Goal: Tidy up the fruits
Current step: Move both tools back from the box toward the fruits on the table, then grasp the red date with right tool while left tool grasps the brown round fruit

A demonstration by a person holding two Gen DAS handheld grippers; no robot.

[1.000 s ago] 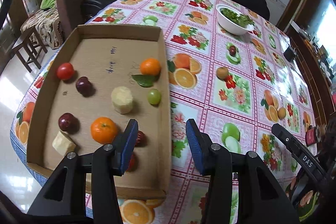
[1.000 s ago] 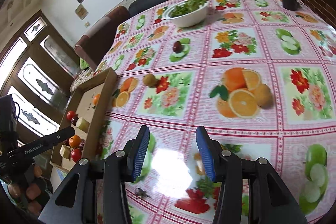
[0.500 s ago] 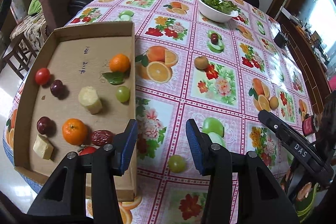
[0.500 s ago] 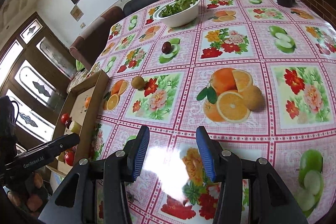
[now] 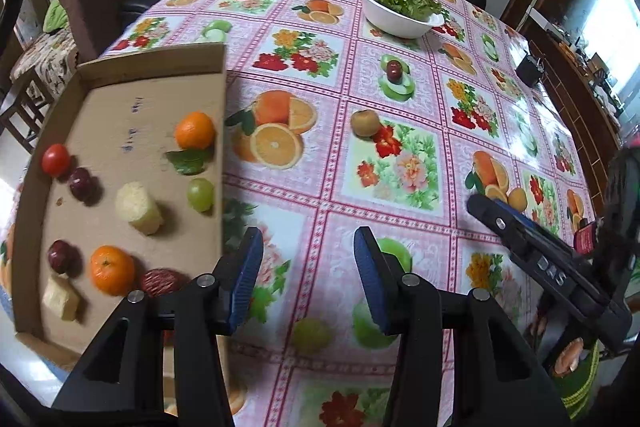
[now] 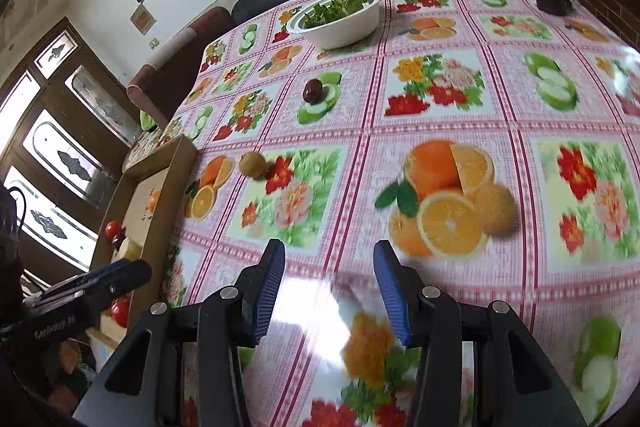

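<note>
The left gripper hangs over the fruit-print tablecloth with its blue-padded jaws apart and nothing between them. Below them, slightly blurred, a loose green grape lies on the cloth, just clear of the pads. To the left stands a shallow cardboard tray with low walls. Inside it are two oranges, one near the right wall with a green leaf beside it and one nearer the front; a second green grape; a red tomato; two dark red plums; a wrinkled red date; a pale yellow cylindrical chunk and a pale cube.

Out on the cloth, well apart from the tray, sit a brown kiwi, another dark plum on a printed apple slice, and a round yellowish fruit touching a printed orange. A white bowl of leafy greens stands at the far side.

The right gripper also stands open and empty above the glossy cloth.
</note>
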